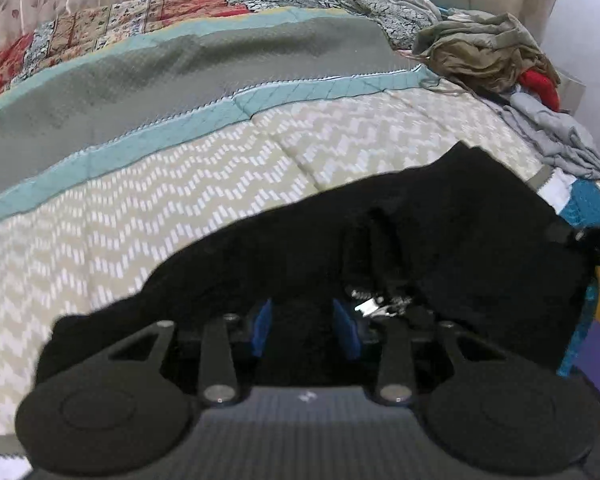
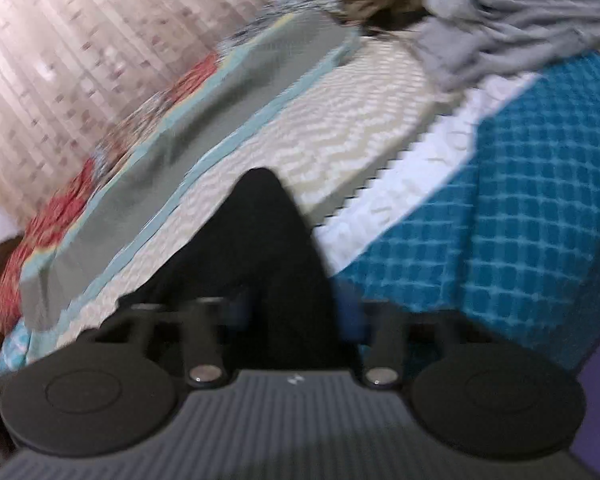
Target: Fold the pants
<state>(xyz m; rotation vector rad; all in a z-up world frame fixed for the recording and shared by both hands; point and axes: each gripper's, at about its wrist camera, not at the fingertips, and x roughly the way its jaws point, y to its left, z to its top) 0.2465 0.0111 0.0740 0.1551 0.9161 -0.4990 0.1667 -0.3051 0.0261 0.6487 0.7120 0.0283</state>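
Note:
The black pants [image 1: 440,232] lie bunched over the near edge of the bed, on the zigzag-patterned quilt [image 1: 180,184]. My left gripper [image 1: 306,330] is shut on the pants' black cloth, which fills the gap between its blue pads; a metal clasp or zipper [image 1: 374,304] shows just right of them. In the right wrist view my right gripper [image 2: 296,312] is shut on another part of the pants [image 2: 260,240], which rise in a peak over the quilt. That view is motion-blurred.
A pile of clothes sits at the bed's far right: olive and red garments [image 1: 488,52] and a grey one [image 1: 556,136], also in the right wrist view [image 2: 512,12]. A teal checked cover [image 2: 520,200] hangs over the bed's side. A grey-green blanket [image 1: 180,80] lies behind.

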